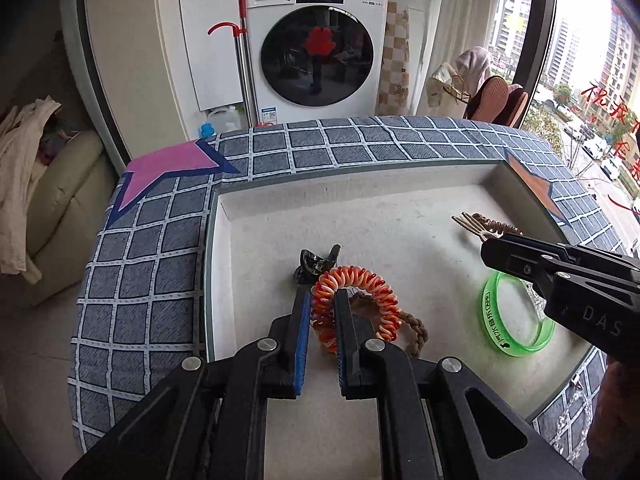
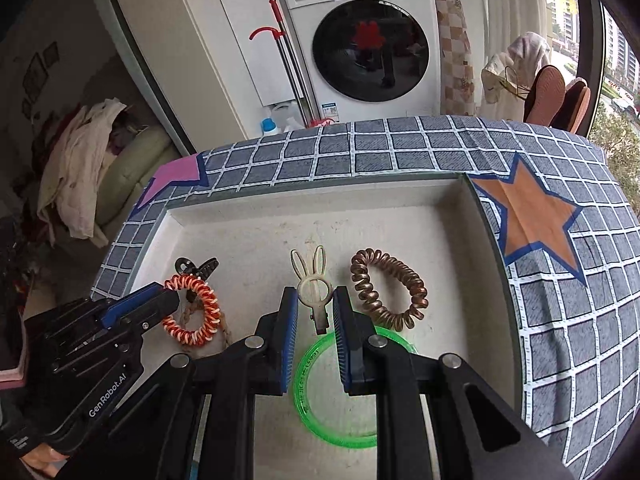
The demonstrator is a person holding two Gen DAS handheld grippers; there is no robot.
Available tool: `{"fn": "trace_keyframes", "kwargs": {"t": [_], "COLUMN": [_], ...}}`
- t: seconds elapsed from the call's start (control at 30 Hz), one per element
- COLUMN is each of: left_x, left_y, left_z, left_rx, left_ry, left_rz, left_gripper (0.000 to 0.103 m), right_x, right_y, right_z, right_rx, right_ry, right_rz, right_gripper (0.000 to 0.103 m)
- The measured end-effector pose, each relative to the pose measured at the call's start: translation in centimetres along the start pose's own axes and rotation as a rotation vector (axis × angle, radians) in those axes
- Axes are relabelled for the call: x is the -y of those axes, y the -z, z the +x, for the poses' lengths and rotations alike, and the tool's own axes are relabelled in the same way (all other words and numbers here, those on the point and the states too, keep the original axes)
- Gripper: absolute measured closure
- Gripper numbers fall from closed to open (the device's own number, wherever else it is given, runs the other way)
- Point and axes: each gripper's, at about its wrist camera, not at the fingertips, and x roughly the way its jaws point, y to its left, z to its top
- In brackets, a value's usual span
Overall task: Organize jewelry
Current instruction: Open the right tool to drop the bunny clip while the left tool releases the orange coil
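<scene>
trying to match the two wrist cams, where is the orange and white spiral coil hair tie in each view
Left wrist view: the orange and white spiral coil hair tie sits at centre, its left side between the left gripper's jaws.
Right wrist view: the same tie lies lower left, beside the left gripper's tip.
Shared landmark: the translucent green plastic bangle, right of the tie in both.

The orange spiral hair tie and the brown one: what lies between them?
The cream bunny-ear clip, held by the right hand-held gripper; the right wrist view shows it.

A home laundry nook: washing machine (image 1: 316, 52), mop (image 1: 240, 52), detergent bottle (image 2: 269, 125), sofa (image 1: 64, 200)
</scene>
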Motion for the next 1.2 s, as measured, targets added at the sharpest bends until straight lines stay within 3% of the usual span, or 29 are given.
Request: {"fn": "trace_keyframes", "kwargs": {"t": [0.33,0.37,0.47,0.8,0.83,0.87,0.9,0.93,1.0,1.2], "left_x": [1.4,1.5,1.5,1.6,1.6,1.6,1.6,1.6,1.7,1.9], "left_y": [0.5,0.5,0.5,0.6,0.5,0.5,0.6,0.6,0.6,0.4], "left_z": [0.5,0.4,0.3,-0.1,-0.2,-0.3,-0.4,-0.9,-1.9,-2.9], "left_rx": [0.020,0.023,0.026,0.024,0.023,0.024,0.031,0.053,0.103,0.093], "left_ry": [-0.098,-0.103,-0.104,-0.107,-0.110,-0.111,-0.113,-0.120,-0.136,-0.124], "left_rz": [0.082,0.086,0.088,0.084,0.080,0.077,0.073,0.068,0.072,0.074], "left_gripper": [0.071,0.071,0.071,0.071,0.068,0.049,0.036,0.014,0.010,0.009], "right_x": [0.0,0.1,0.1,0.8,0.9,0.9,1.0,1.2,1.5,2.6], "right_y": [0.5,0.5,0.5,1.2,1.3,1.6,1.9,2.2,2.9,5.2], "right_z": [2.2,2.2,1.8,-3.1,-3.5,-4.0,-4.4,-4.9,-5.7,-7.1], "right_rx": [-0.047,-0.048,-0.047,0.047,0.053,0.058,0.064,0.070,0.076,0.066], "right_ry": [0.012,0.007,-0.008,-0.059,-0.061,-0.060,-0.060,-0.059,-0.064,-0.077], "right_rz": [-0.007,-0.006,0.001,0.087,0.092,0.096,0.102,0.110,0.127,0.185], "right_gripper": [0.082,0.081,0.060,0.054,0.054,0.054,0.054,0.054,0.053,0.048]}}
